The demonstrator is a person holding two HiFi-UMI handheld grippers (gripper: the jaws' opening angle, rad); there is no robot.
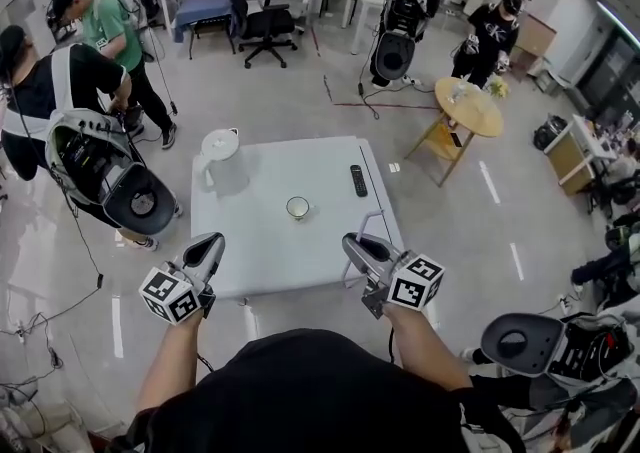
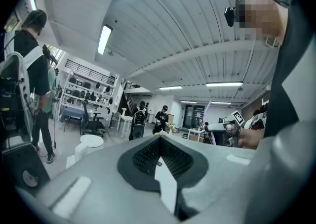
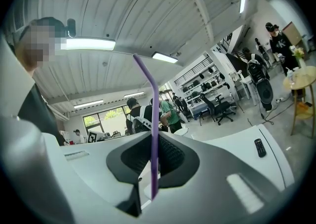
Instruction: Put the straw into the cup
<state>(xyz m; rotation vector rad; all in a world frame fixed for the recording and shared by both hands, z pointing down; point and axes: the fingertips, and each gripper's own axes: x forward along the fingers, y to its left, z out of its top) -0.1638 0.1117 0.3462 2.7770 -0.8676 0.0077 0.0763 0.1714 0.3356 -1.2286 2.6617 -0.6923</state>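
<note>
At the counter's [image 1: 300, 271] near edge, the right gripper [image 1: 352, 241] has its jaws pinching the purple straw [image 3: 154, 144], whose long axis stands upright across them, bent tip leaning to 11 o'clock. The left gripper [image 1: 212, 241] has its jaws pressed together on nothing. Farther in, the cup [image 1: 297, 207] lies at 11 o'clock from the right jaws, the nearer pair.

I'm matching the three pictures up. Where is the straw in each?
Head view: the straw is a thin line rising from the right gripper, lower centre-right.
Left gripper view: small and pale, right of centre, at the right gripper.
Right gripper view: dead centre, clamped between the jaws.
Shared landmark: the black office chair.
</note>
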